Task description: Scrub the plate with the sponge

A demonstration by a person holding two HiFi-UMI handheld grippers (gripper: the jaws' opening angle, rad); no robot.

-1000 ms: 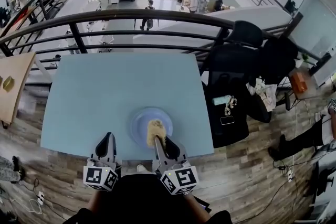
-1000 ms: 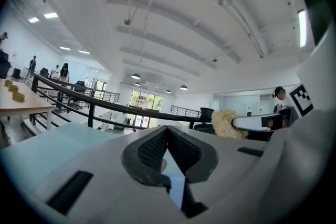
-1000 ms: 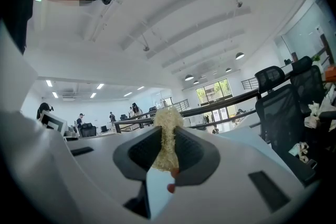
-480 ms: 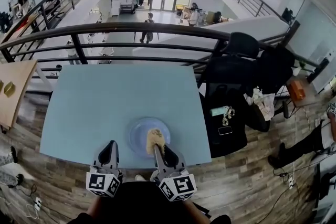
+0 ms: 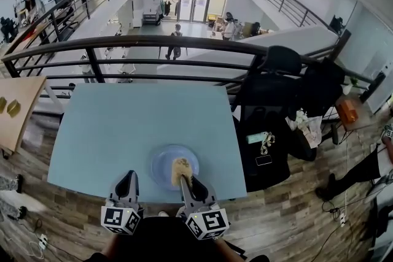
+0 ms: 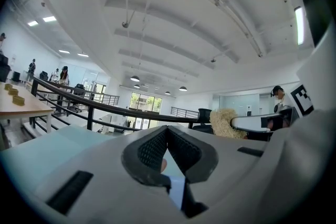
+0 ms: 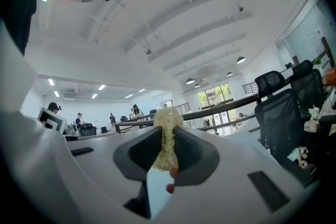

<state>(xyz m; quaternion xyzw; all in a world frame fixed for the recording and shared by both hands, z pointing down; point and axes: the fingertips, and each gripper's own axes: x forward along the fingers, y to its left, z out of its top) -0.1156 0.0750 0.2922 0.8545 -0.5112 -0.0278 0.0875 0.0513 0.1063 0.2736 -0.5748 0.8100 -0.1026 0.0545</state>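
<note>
A pale blue plate (image 5: 161,164) lies on the light blue table (image 5: 135,126) near its front edge. My right gripper (image 5: 183,180) is shut on a tan fibrous sponge (image 5: 180,167), which sits over the right part of the plate. In the right gripper view the sponge (image 7: 166,136) is pinched between the dark jaw pads and sticks out past them. My left gripper (image 5: 128,181) hovers at the table's front edge, left of the plate, with jaws closed on nothing (image 6: 166,147). The sponge (image 6: 227,123) also shows at the right of the left gripper view.
A dark metal railing (image 5: 153,43) runs along the table's far side over a drop to a lower floor. Black office chairs (image 5: 279,80) and bags stand right of the table. A wooden table (image 5: 15,110) is at the left. The floor is wood plank.
The view has shifted slightly. The sponge stays on the plate in my right gripper with only a small shift; the left gripper keeps its place at the table's front edge.
</note>
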